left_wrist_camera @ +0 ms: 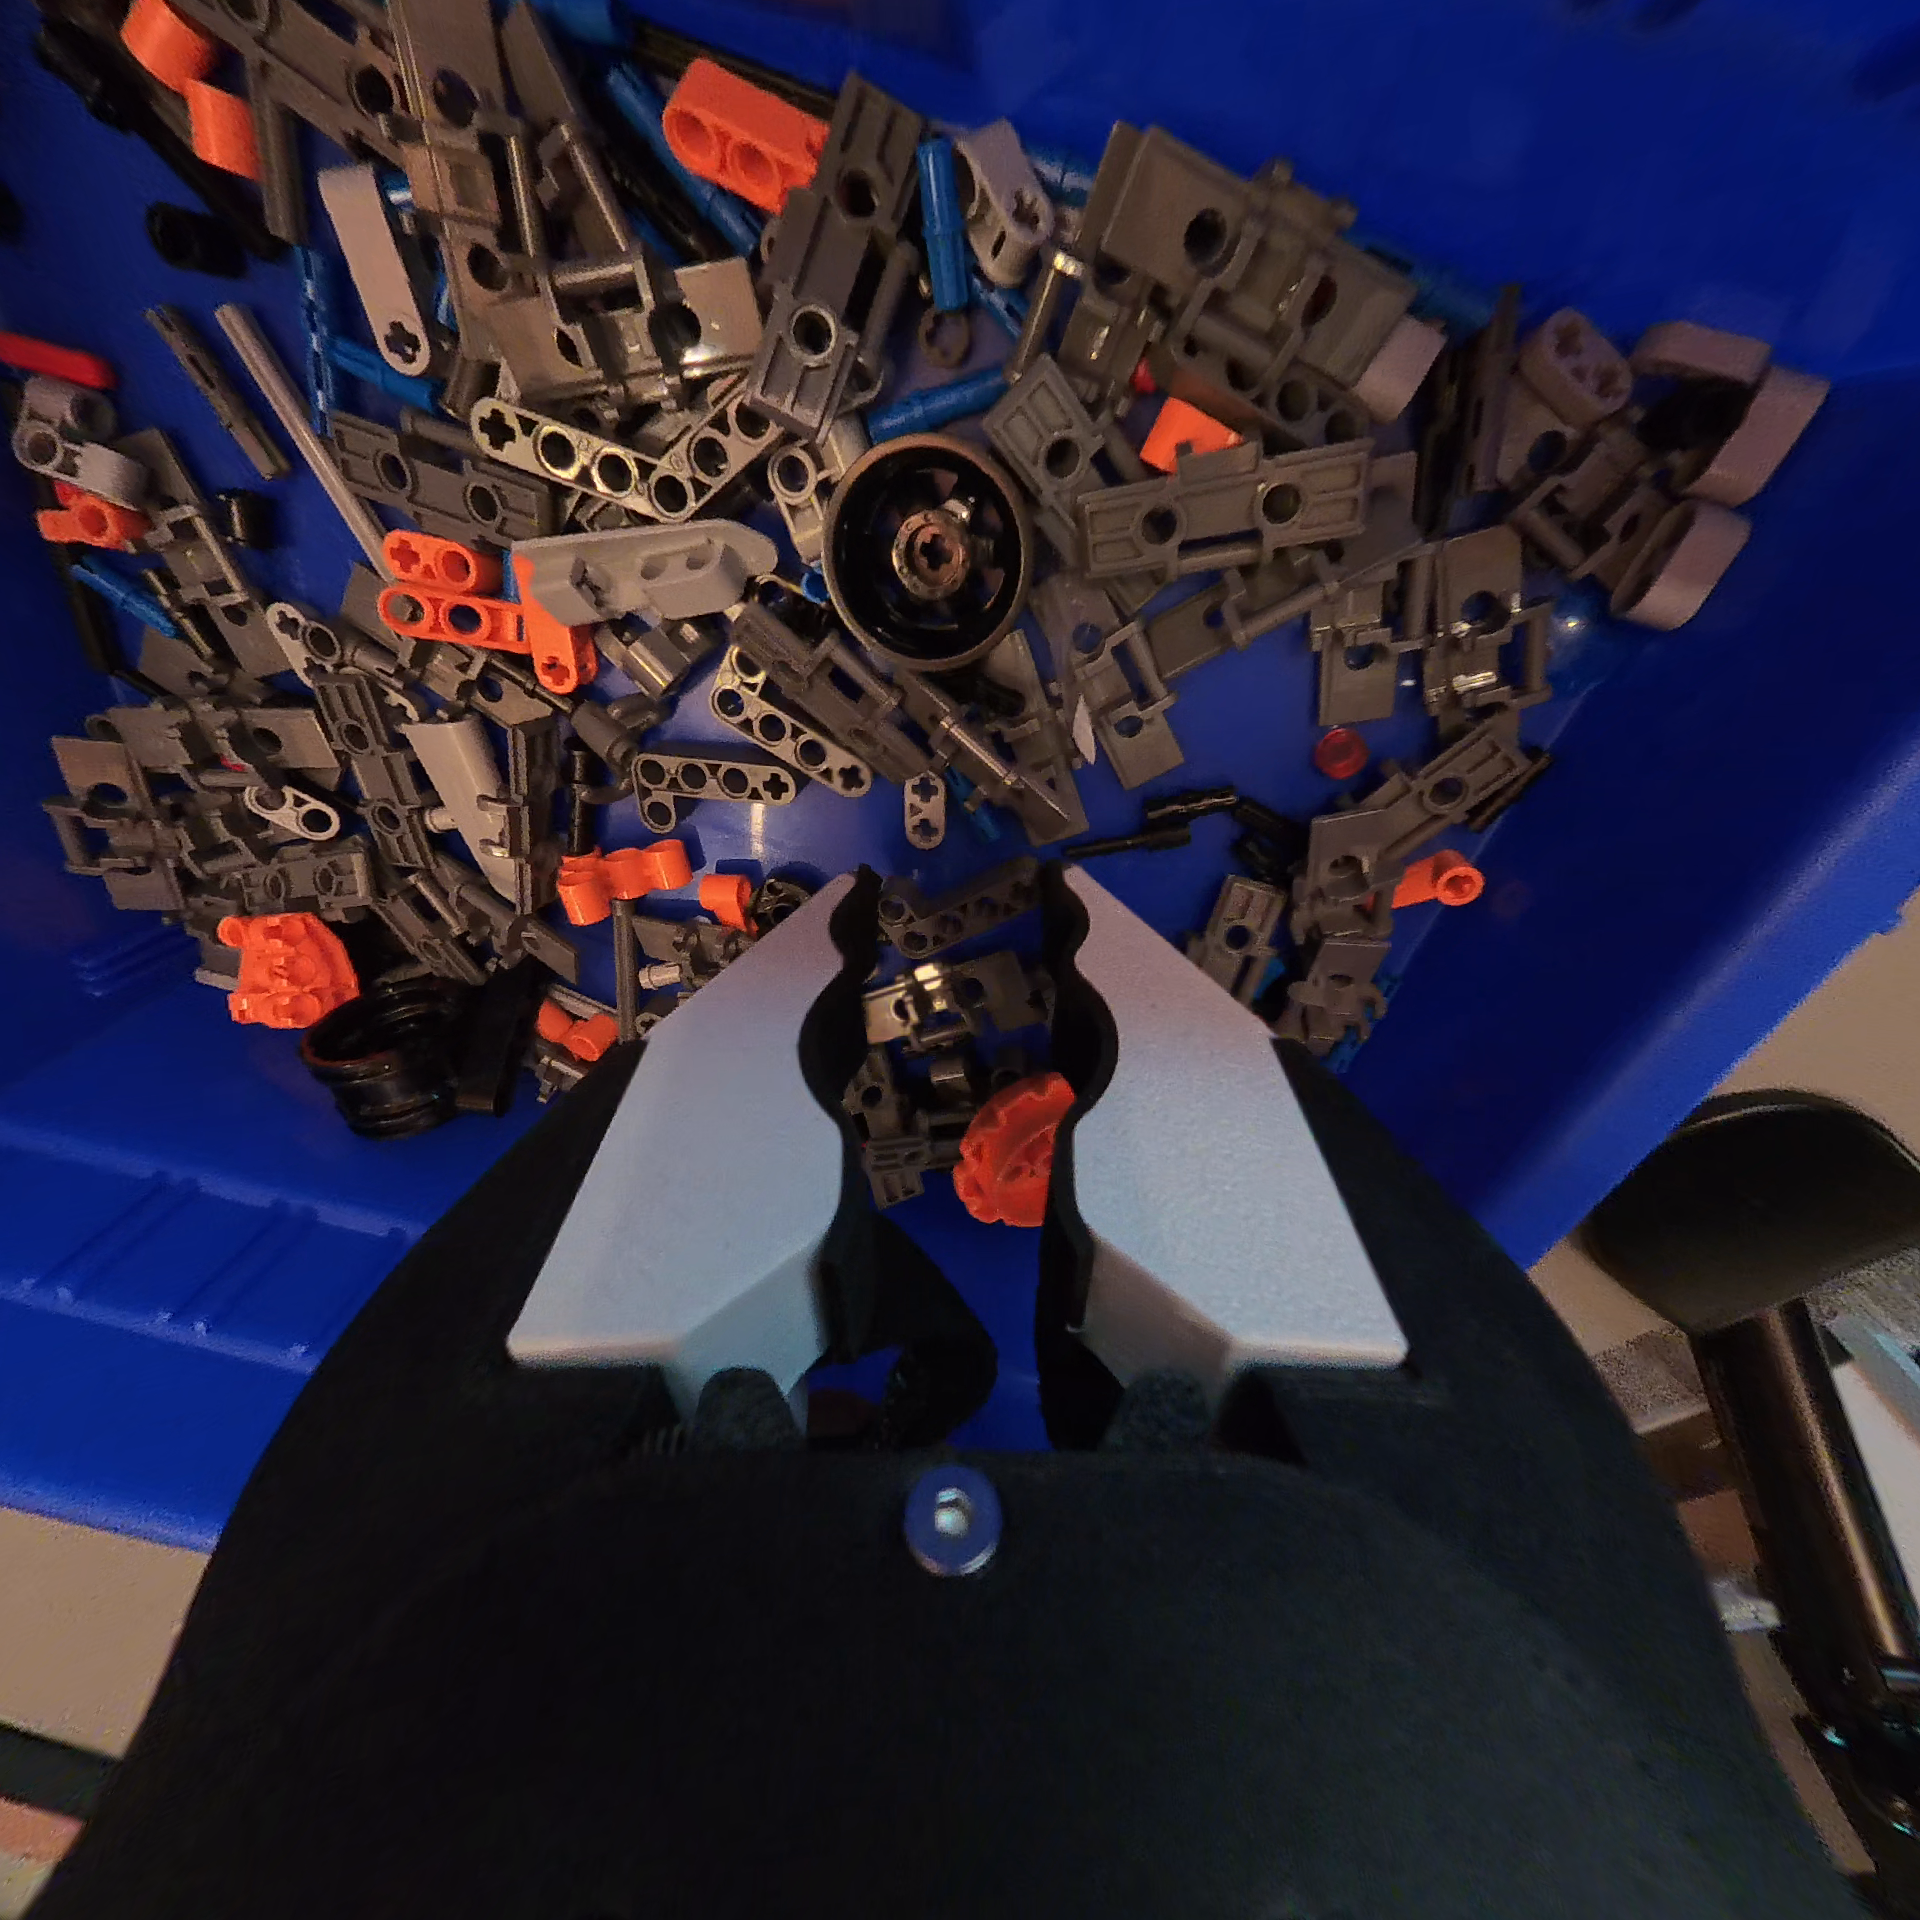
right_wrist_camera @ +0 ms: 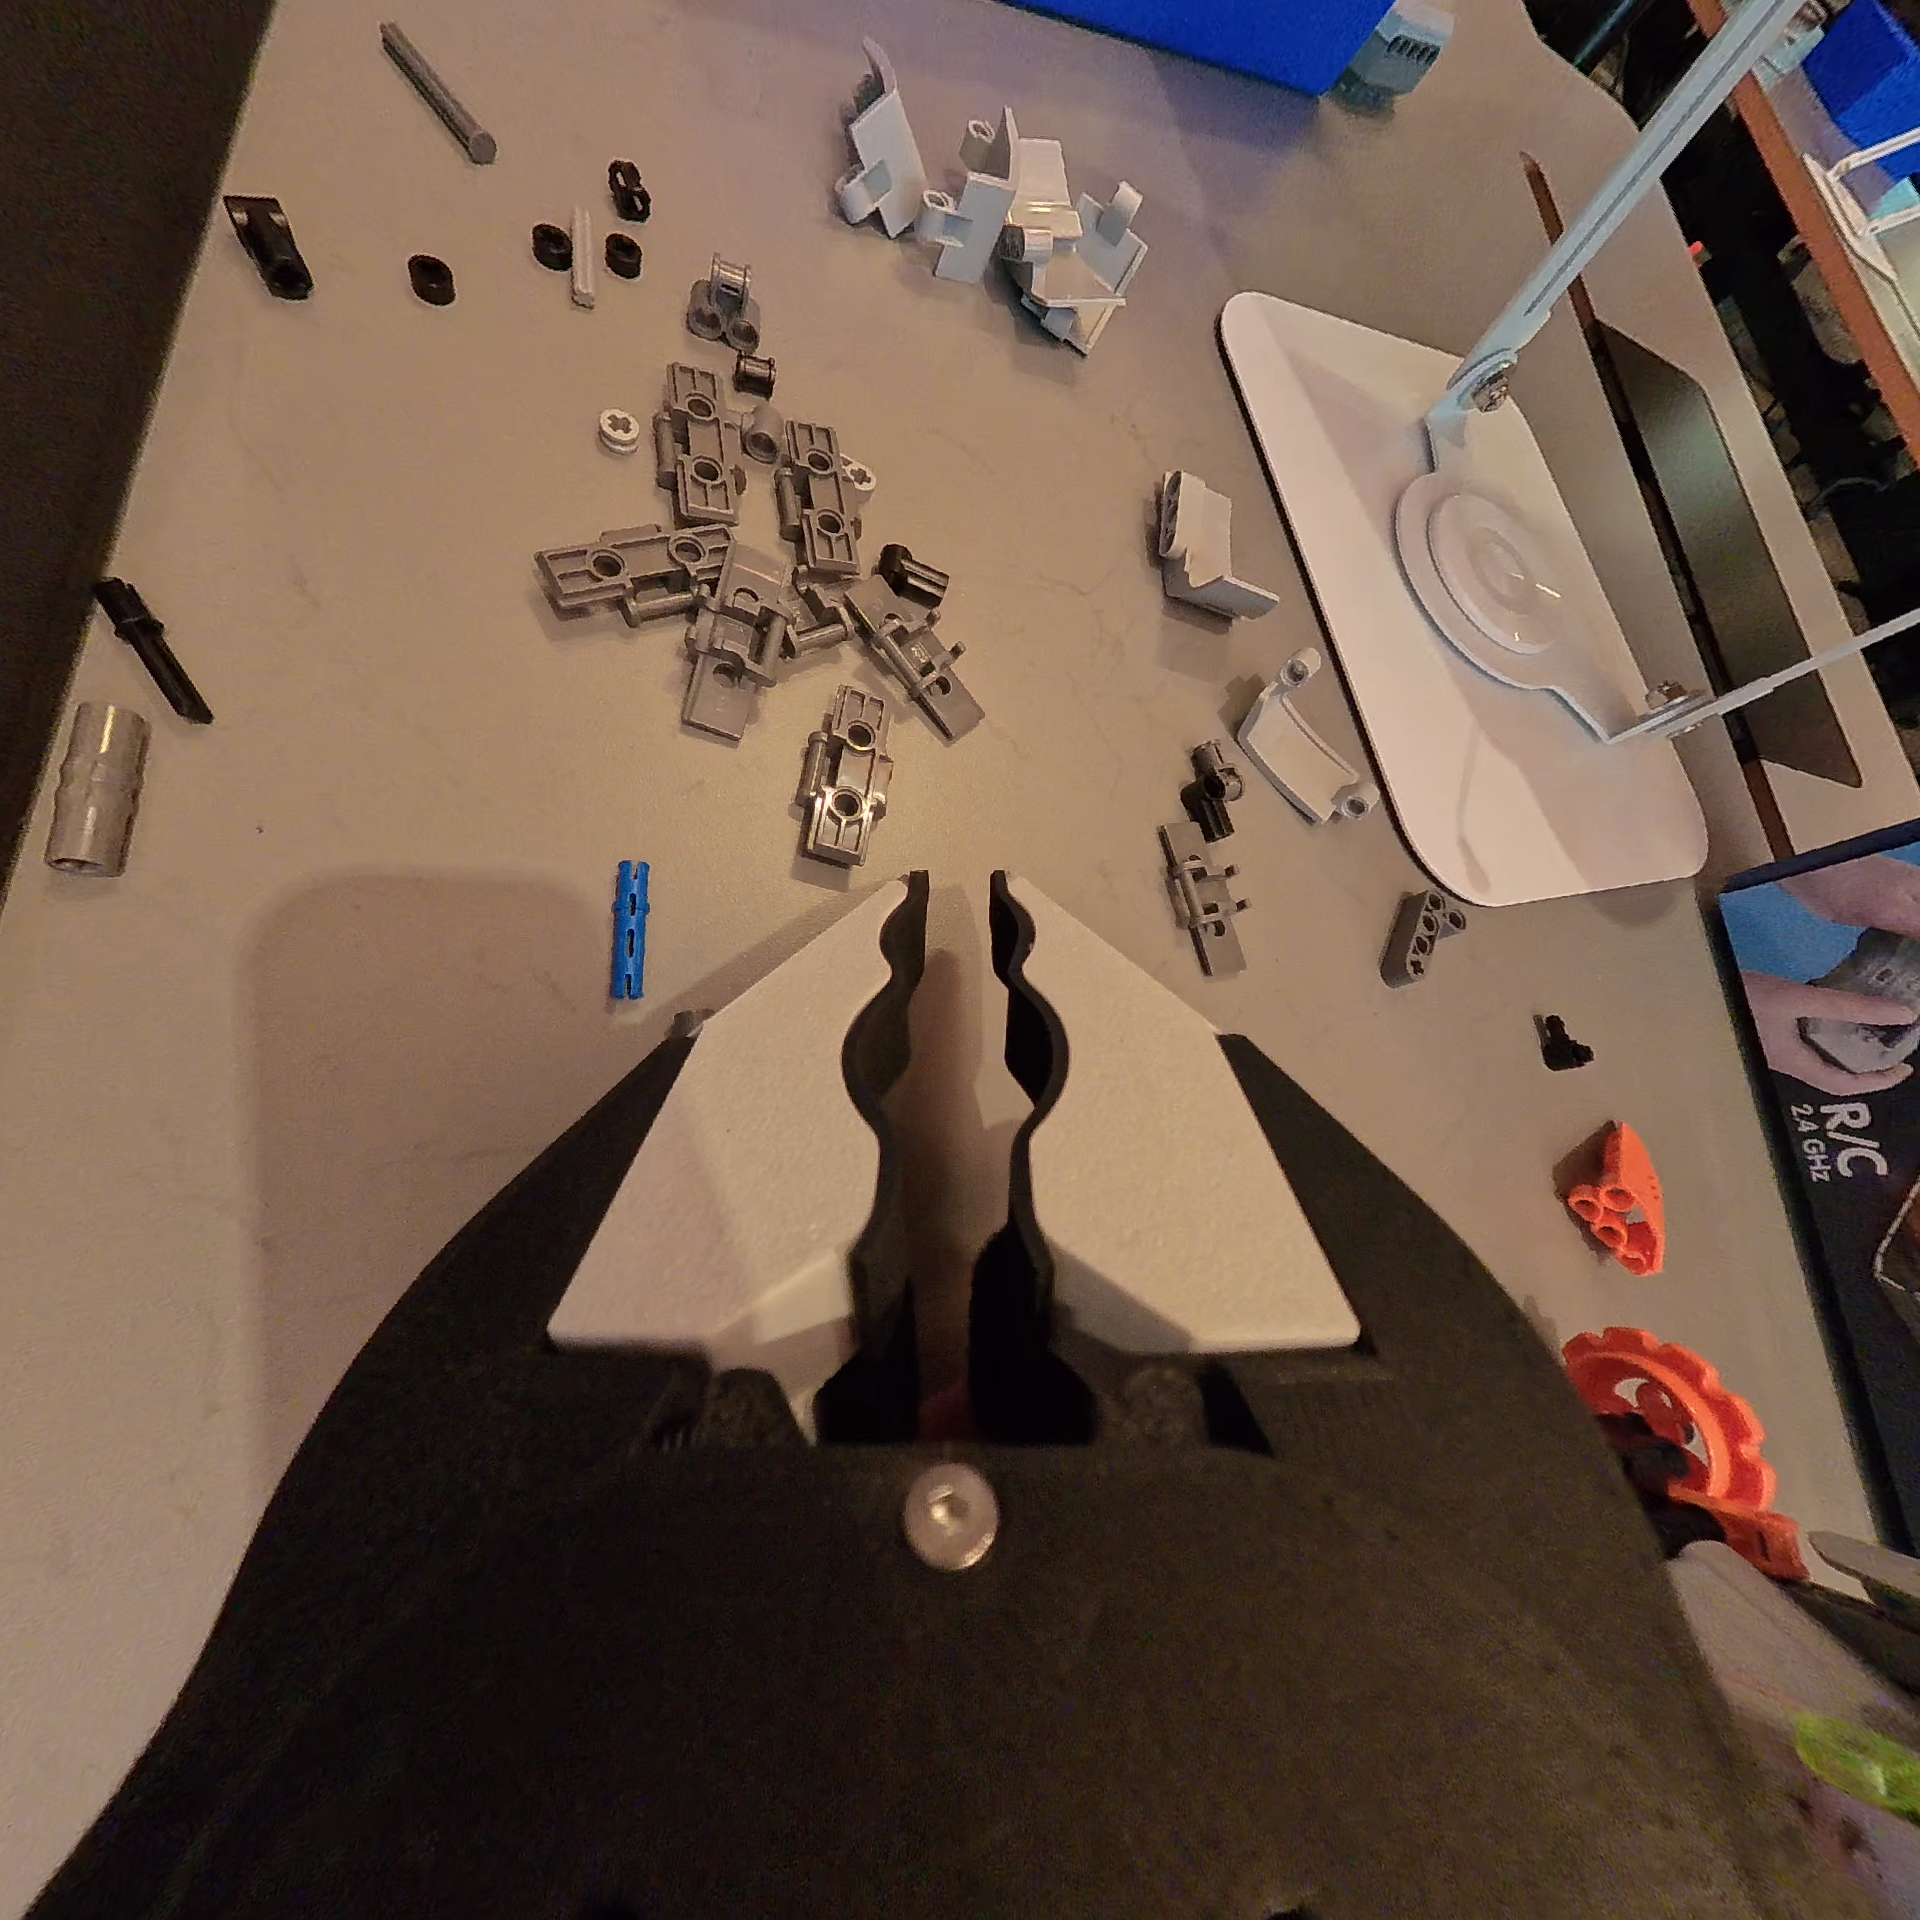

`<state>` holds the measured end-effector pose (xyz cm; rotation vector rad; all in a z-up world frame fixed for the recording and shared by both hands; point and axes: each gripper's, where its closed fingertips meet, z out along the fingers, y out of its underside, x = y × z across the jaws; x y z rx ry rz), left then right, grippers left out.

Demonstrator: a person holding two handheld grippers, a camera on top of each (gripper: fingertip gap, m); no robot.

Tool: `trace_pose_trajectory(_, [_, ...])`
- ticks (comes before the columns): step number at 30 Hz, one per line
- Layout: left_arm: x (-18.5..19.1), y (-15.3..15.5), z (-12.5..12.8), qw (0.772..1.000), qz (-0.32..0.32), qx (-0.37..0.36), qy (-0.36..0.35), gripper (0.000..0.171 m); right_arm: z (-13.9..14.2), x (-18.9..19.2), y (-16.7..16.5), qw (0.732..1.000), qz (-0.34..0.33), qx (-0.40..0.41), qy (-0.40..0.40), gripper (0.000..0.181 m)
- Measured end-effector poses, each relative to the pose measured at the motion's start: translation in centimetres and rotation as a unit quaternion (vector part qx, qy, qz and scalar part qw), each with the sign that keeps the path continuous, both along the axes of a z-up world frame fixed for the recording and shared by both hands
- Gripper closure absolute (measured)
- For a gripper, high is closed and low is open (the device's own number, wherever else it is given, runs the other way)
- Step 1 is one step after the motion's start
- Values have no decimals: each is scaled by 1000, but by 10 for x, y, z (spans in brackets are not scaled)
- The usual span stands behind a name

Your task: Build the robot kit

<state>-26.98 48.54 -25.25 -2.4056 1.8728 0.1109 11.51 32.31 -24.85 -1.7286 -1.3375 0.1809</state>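
The left claw (left_wrist_camera: 951,883) hangs over a deep blue plastic bin (left_wrist_camera: 1558,260), its jaws spread with nothing pinched between them. Through the gap show dark grey perforated construction-toy pieces lying in the bin, and an orange toothed plastic wheel (left_wrist_camera: 1013,1148) that sits against the inner edge of one jaw; whether it touches that jaw cannot be told. Farther into the bin from the claw lies a black spoked wheel hub (left_wrist_camera: 930,551), ringed by a dense heap of grey beams, blue pins and orange connectors.

The right claw (right_wrist_camera: 951,883) hovers above a pale grey desk (right_wrist_camera: 364,1091), jaws a little apart and holding nothing. Just beyond its tips lies a grey two-holed connector plate (right_wrist_camera: 847,779), and past that a loose cluster of similar grey plates (right_wrist_camera: 727,561). A small blue ribbed pin (right_wrist_camera: 630,928) lies near the claw, to its left in the picture. Farther from the claw, light grey curved panel pieces (right_wrist_camera: 997,229) are grouped together, with small black bushes and a grey axle off to one side.

So parts appear in two places: many in the bin, fewer spread in rough groups on the desk.

A white flat stand base (right_wrist_camera: 1351,582) with thin metal arms rests on the desk near the cluster; a printed box lies at the desk's edge. The light is dim and warm.
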Motion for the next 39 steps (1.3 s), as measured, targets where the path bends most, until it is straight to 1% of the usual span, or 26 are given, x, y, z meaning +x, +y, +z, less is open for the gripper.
trace_pose_trajectory(3, [3,2,6,1000,-15,21,-9,140,0,0,0,1000,-1,-2,3,172])
trace_pose_trajectory(7, [18,1,18,996,-45,38,-63,139,0,0,1,1000,-1,-3,4,172])
trace_pose_trajectory(9, [15,1,18,997,-46,41,-57,139,0,0,0,1000,-1,-4,3,172])
trace_pose_trajectory(10, [13,6,18,996,-45,56,-48,133,0,0,0,1000,-1,-4,3,172])
trace_pose_trajectory(11, [11,9,20,996,-49,66,-44,117,0,0,0,1000,-1,-4,3,172])
trace_pose_trajectory(12, [14,6,22,995,-55,62,-51,108,0,0,0,1000,-1,-4,3,172])
trace_pose_trajectory(14, [16,7,26,995,-49,63,-54,81,0,1,0,1000,-1,-4,3,172])
trace_pose_trajectory(15, [18,8,27,995,-52,63,-54,72,0,1,0,1000,-1,-5,4,172])
trace_pose_trajectory(18, [36,8,27,994,-37,51,-95,64,0,1,1,1000,-3,-5,4,172])
trace_pose_trajectory(19, [40,5,23,994,-31,36,-97,63,0,1,1,1000,-4,-5,5,172])
trace_pose_trajectory(21, [44,8,12,996,-10,36,-81,58,0,1,2,1000,-7,-6,7,172])
trace_pose_trajectory(23, [51,12,4,996,9,37,-87,57,0,2,2,1000,-8,-6,8,172])
trace_pose_trajectory(25, [55,23,1,994,-1,65,-91,57,0,2,2,1000,-9,-6,8,172])
trace_pose_trajectory(27, [58,29,-3,993,-12,70,-99,56,0,2,3,1000,-10,-6,8,172])
trace_pose_trajectory(29, [66,31,-2,990,-33,73,-117,60,0,2,3,1000,-11,-7,8,172])
trace_pose_trajectory(30, [67,31,-3,991,-30,65,-117,61,0,2,3,1000,-12,-8,9,172])
trace_pose_trajectory(31, [68,31,-4,991,-23,51,-118,68,0,2,3,1000,-12,-9,10,172])
trace_pose_trajectory(33, [72,36,-3,989,-30,58,-132,77,0,2,3,1000,-13,-10,11,172])
trace_pose_trajectory(35, [73,42,-2,988,-30,69,-136,90,0,2,3,1000,-13,-10,10,172])
trace_pose_trajectory(37, [74,41,-2,987,-39,71,-142,94,0,2,3,1000,-13,-10,11,172])
trace_pose_trajectory(38, [74,40,-2,986,-43,72,-144,99,0,2,3,1000,-12,-10,11,172])
trace_pose_trajectory(39, [73,36,-2,986,-47,65,-144,113,0,2,3,1000,-12,-10,11,172])
